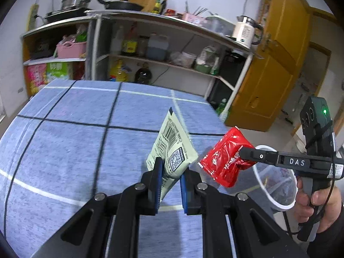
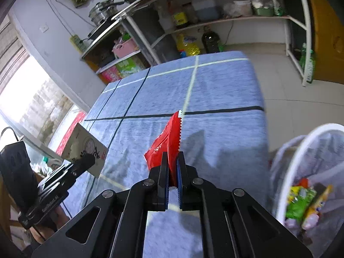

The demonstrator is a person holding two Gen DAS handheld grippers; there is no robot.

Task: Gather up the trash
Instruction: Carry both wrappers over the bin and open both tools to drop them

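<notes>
My left gripper (image 1: 171, 167) is shut on a pale green packet (image 1: 172, 148) with a barcode and holds it above the blue checked tablecloth (image 1: 75, 139). My right gripper (image 2: 172, 161) is shut on a red wrapper (image 2: 166, 142) and holds it above the cloth near the table's right edge. In the left wrist view the right gripper (image 1: 243, 152) and the red wrapper (image 1: 225, 157) are to the right of the packet, beside the white-rimmed trash bin (image 1: 258, 176). In the right wrist view the left gripper (image 2: 88, 161) holds the packet (image 2: 86, 148) at the left.
The trash bin (image 2: 301, 150) stands on the floor off the table's right side, lined with a bag and holding several colourful wrappers. Kitchen shelves (image 1: 150, 58) with bottles and pots stand behind the table. A yellow door (image 1: 275, 64) is at the right.
</notes>
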